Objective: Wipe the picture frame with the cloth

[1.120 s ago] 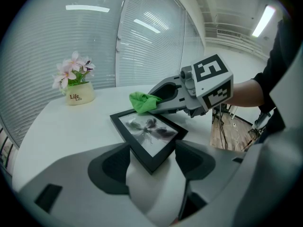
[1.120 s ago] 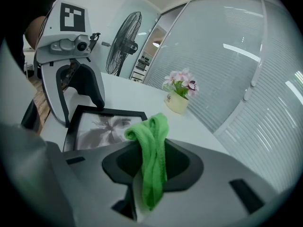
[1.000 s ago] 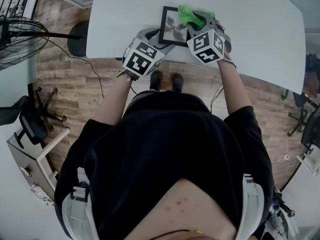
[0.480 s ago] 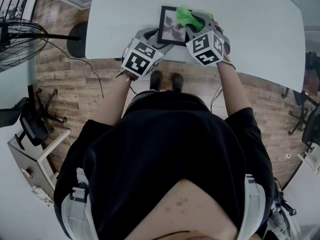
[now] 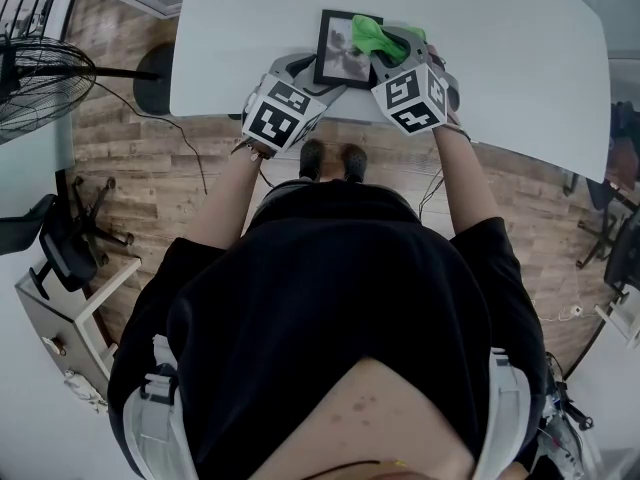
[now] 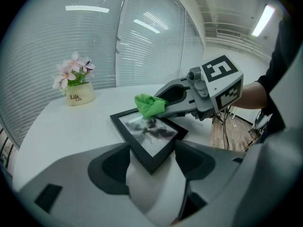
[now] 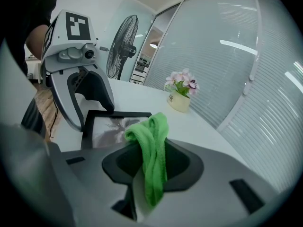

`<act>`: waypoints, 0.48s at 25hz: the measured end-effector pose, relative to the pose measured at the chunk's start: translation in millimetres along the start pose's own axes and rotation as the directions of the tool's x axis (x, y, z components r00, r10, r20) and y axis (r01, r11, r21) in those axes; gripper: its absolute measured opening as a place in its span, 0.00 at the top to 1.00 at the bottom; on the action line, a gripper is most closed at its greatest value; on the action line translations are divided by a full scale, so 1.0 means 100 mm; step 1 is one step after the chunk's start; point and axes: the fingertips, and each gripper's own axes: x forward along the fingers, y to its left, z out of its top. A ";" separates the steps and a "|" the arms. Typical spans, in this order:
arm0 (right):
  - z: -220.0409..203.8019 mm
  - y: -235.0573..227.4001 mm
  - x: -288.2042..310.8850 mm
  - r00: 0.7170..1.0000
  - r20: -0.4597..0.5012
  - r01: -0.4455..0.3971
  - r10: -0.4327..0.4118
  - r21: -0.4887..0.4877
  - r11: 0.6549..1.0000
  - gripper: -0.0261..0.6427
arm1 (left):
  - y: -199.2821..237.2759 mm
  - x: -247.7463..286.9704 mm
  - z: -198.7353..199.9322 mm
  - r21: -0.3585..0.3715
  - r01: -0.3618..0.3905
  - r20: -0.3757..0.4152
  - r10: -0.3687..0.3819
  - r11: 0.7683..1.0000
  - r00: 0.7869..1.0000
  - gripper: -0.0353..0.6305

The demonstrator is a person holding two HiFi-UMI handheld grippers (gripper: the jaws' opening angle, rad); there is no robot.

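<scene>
A black picture frame [image 5: 340, 50] lies flat near the front edge of the white table [image 5: 500, 58]. My left gripper [image 5: 318, 76] is shut on the frame's near left corner; in the left gripper view that corner [image 6: 150, 145] sits pinched between the jaws. My right gripper [image 5: 388, 50] is shut on a green cloth [image 5: 372, 35]. The bunched cloth [image 6: 149, 105] rests on the frame's far right part. In the right gripper view the cloth [image 7: 152, 148] hangs between the jaws, with the frame [image 7: 111, 126] just beyond.
A small pot of pink flowers [image 6: 78, 91] stands further back on the table, also in the right gripper view [image 7: 182, 98]. A standing fan [image 5: 40, 68] and a chair [image 5: 60, 238] are on the wooden floor to the left. The table edge runs just under both grippers.
The right gripper with the green cloth has slid a little to the left across the frame. The left gripper has stayed clamped on the corner.
</scene>
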 end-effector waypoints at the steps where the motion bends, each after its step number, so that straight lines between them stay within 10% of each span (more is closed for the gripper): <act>1: 0.00 0.01 -0.01 1.000 0.000 -0.001 0.001 0.001 1.000 0.79 | -0.01 0.00 0.01 0.001 -0.001 0.002 0.001 1.000 1.000 0.48; 12: -0.02 0.08 -0.07 1.000 -0.001 -0.010 0.010 0.021 1.000 0.79 | -0.01 -0.01 0.01 0.000 -0.001 0.002 0.001 1.000 1.000 0.48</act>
